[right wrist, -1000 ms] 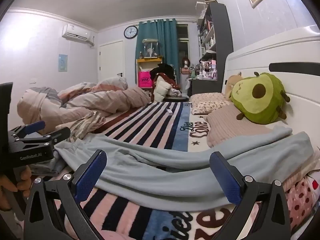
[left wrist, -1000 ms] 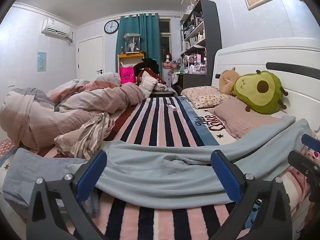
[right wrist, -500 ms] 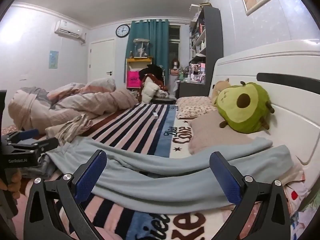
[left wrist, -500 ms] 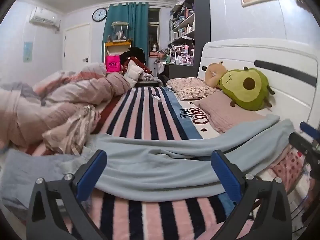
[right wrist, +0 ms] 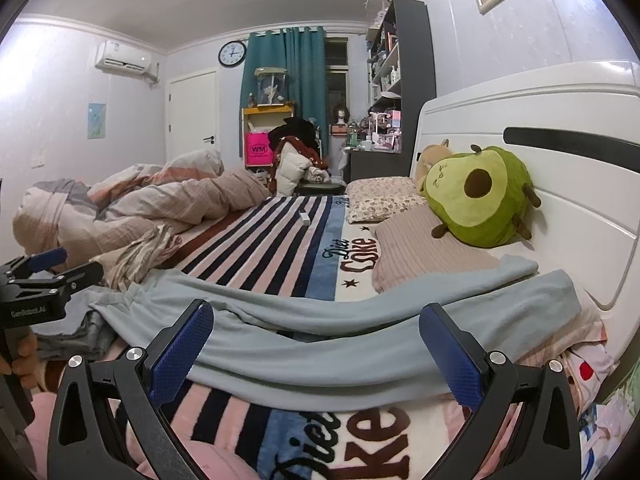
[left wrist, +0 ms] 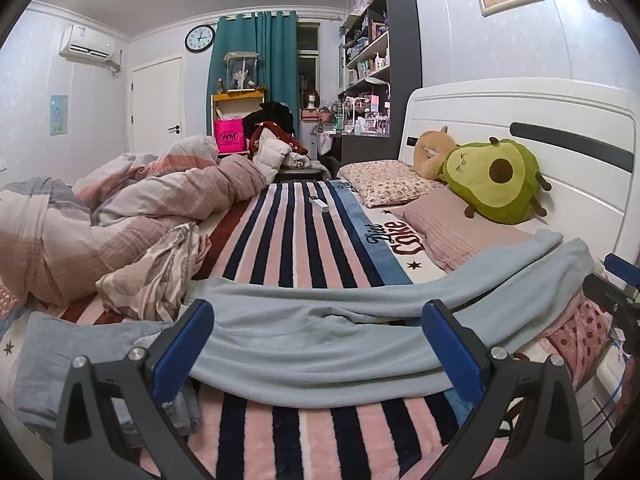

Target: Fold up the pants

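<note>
Closest to me, my left gripper (left wrist: 318,344) has its blue pads spread wide with nothing between them, hovering just short of the near edge of the pants. Same deal with my right gripper (right wrist: 316,344): wide apart, nothing in it. In the right wrist view you can see my left hand (right wrist: 18,354) wrapped round the handle of the other tool at the left edge.

The pants (left wrist: 320,344) are light blue-grey, laid flat across the striped blanket (left wrist: 296,236), running side to side. The waist end sits toward my left, next to some folded grey-blue clothes (left wrist: 80,344), and the two legs stretch off to the right, ends resting up on a pink pillow (left wrist: 452,232) by the white headboard (left wrist: 560,120).

Past that, a rumpled duvet (left wrist: 120,208) is piled on the left, and an avocado plush (left wrist: 492,180) leans on the headboard beside a floral pillow (left wrist: 384,180). Way back are teal curtains (left wrist: 256,76) and a wall clock (left wrist: 199,39).
</note>
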Tool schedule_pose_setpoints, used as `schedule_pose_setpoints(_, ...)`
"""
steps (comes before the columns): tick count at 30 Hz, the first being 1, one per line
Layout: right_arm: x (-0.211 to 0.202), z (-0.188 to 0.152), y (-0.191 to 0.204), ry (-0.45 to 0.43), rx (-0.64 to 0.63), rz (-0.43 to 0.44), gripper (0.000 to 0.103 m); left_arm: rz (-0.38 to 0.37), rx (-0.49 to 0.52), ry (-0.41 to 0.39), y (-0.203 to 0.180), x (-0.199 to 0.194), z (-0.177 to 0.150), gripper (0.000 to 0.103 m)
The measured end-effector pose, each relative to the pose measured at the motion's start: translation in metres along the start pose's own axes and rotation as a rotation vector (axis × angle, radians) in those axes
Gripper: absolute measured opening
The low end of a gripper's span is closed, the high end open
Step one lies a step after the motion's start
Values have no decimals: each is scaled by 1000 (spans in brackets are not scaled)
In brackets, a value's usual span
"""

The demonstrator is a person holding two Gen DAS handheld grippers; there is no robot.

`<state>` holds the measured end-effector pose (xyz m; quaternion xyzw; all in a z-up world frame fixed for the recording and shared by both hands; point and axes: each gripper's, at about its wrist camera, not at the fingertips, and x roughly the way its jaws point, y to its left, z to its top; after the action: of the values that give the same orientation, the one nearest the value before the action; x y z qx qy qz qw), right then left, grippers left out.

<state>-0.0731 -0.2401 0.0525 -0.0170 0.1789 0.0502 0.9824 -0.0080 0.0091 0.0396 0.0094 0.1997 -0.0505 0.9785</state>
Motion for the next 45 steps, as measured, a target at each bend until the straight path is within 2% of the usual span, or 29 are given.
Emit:
schedule_pose_setpoints(24,-3,8,11,-21,-9,1,103,6,-9,-19,-3,-5,0,102)
schedule_pose_setpoints(31,-1,5,8,-8,-19,-23,103,3,-9,-27,-6,-8,0,102)
schedule_pose_setpoints(38,-6,2,3,-31,0,-25,103,8,-16,-26,-4,-9,-1,102)
schedule_pose_setpoints(45,-7,2,4,-27,-26,0,103,27,-27,-20,-4,-9,-2,102)
